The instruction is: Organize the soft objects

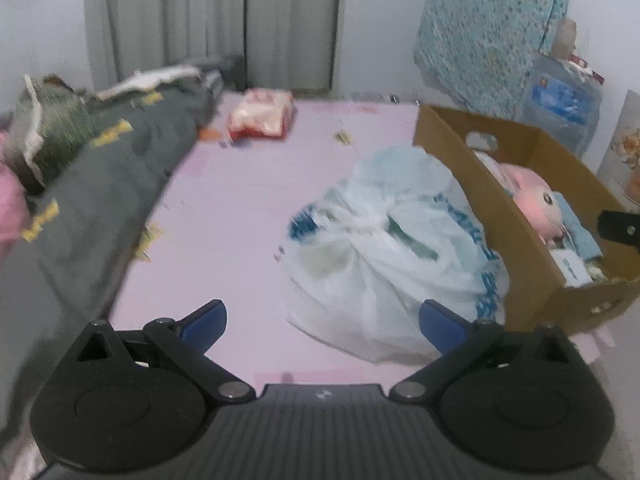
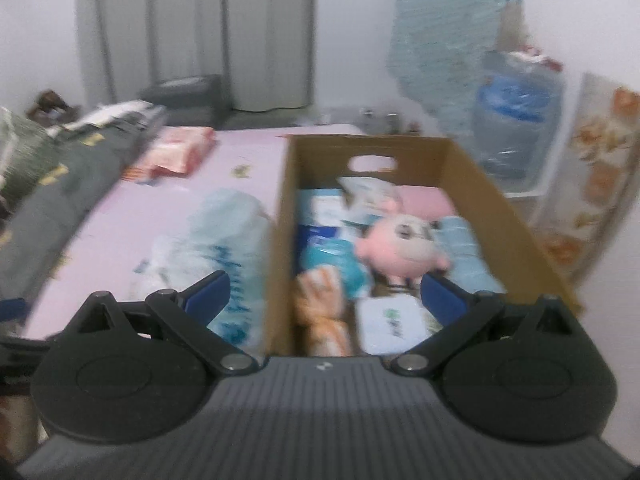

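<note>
A brown cardboard box (image 2: 472,184) stands on the pink bed sheet (image 1: 240,208). Inside it lie a pink plush toy (image 2: 400,248), tissue packs and an orange soft item (image 2: 320,312). My right gripper (image 2: 324,300) hovers over the box's near end, wide open, nothing between its fingers. In the left wrist view the same cardboard box (image 1: 500,216) is at the right with the pink plush toy (image 1: 536,204) inside. A knotted white plastic bag (image 1: 384,248) lies beside the box. My left gripper (image 1: 324,328) stands open just before that bag, holding nothing.
A dark grey quilt (image 1: 104,184) is heaped along the left of the bed. A red and white packet (image 1: 262,114) lies at the far side. Grey curtains (image 1: 208,20), a hanging turquoise cloth (image 1: 492,28) and a water bottle (image 1: 560,100) stand behind.
</note>
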